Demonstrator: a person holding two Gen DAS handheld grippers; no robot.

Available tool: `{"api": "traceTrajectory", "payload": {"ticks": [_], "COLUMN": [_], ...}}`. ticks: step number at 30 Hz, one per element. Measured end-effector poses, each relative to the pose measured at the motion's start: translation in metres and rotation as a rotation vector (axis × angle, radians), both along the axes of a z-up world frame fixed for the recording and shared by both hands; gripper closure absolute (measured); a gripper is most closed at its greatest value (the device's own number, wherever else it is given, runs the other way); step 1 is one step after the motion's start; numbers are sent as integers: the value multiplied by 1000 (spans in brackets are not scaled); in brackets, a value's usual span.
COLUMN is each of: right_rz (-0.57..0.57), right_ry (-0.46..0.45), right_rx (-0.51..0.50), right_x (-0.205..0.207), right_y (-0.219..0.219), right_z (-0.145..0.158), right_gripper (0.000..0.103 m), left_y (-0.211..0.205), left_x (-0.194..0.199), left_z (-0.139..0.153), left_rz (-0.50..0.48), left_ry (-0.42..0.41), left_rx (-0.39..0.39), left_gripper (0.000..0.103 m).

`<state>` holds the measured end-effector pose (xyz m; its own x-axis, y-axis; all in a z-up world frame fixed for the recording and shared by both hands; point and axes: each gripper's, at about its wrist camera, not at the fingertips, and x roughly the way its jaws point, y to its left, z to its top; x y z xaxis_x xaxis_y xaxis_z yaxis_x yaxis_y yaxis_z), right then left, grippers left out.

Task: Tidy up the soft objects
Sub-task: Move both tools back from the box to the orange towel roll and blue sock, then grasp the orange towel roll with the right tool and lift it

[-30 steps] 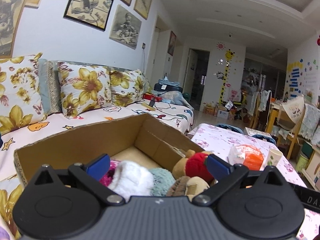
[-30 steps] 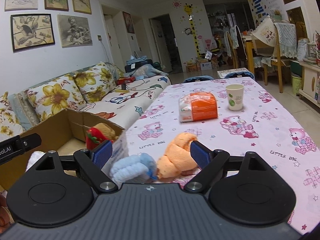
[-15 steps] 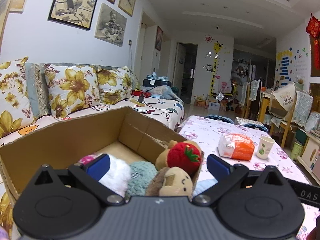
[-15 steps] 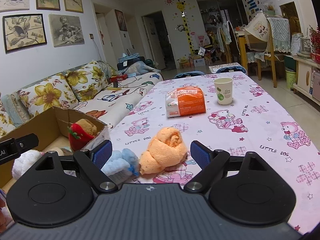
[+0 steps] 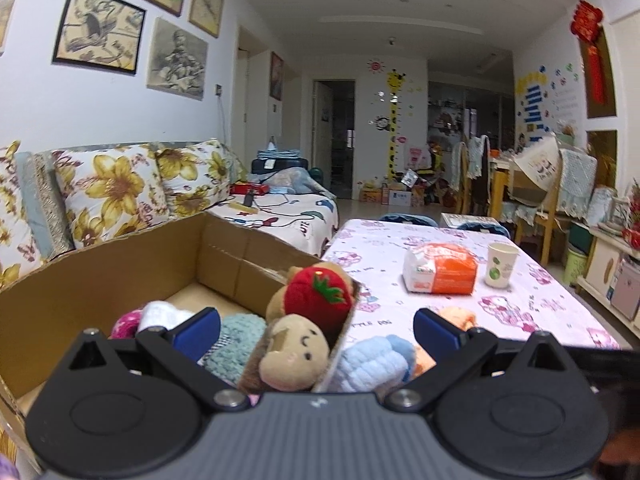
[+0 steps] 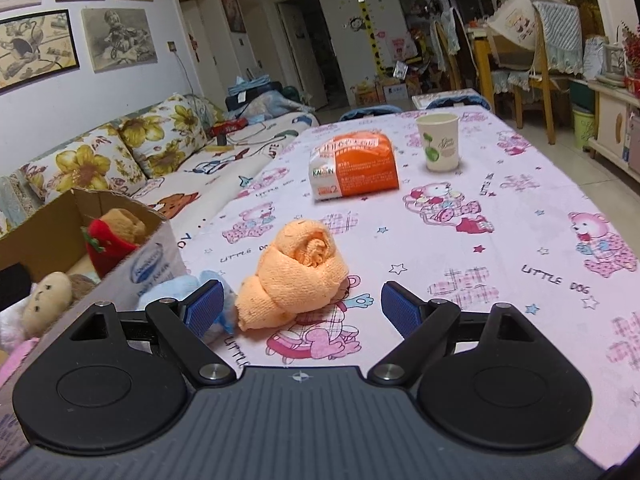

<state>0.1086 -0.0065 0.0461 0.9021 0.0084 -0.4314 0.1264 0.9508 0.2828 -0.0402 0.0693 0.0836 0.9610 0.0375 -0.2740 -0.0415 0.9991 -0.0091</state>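
**Trainee:** Orange roll (image 6: 294, 276) next, with my right gripper (image 6: 302, 308)?

**Coach:** Yes. Your right fingers stand wide apart with nothing between them, and the roll lies on the table (image 6: 500, 232) just ahead of them, a little toward your left finger. Shift slightly left so it sits centred in the gap, then go forward and down until the pads flank its thickest part.

**Trainee:** And the blue roll (image 6: 180, 290)?

**Coach:** It lies right at your left finger, touching the orange one, against the box (image 6: 158, 256). Keep that finger between the two or you'll pinch both. Close gently; I'd judge the towelling will squash and could unwind if you grab only the loose end.

**Trainee:** My left gripper (image 5: 316, 330)?

**Coach:** It's also spread open and empty, hovering over the near corner of the box, with the doll (image 5: 294, 354) and strawberry toy (image 5: 318, 294) just ahead. Hold it aside so your right has a free path over the box wall. Lift the roll clear of that wall before you let go.
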Motion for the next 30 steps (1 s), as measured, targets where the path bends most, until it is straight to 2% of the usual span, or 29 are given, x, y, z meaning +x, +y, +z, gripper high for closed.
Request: {"api": "traceTrajectory", "payload": {"ticks": [10,14,19,21,22,25,30], "right_rz": [40,48,70,89,100,105,63], "right_ry": [35,52,87,81,76,71,69], "right_rx": [82,71,78,101,114,131,109], "right_x": [55,70,84,82,80,76,49], "right_y": [-9,-5,0,0,0,0,-9], "right_z": [-15,-20,-30,-30,-30,-27,-23], "right_gripper": [0,0,0,8,16,21,22], "left_y": [-27,-38,-43,-45,-45,-45,-46], "left_x": [-5,-7,-6,-6,-6,-5,-5], "left_z": [-11,-17,-21,-22,-23,-23,-24], "left_rz": [-116,-159,-180,-185,-185,-191,-193], "left_ry": [35,53,74,78,81,87,96], "left_rx": [83,126,142,145,146,140,127], "left_gripper": [1,1,1,1,1,1,1]}}
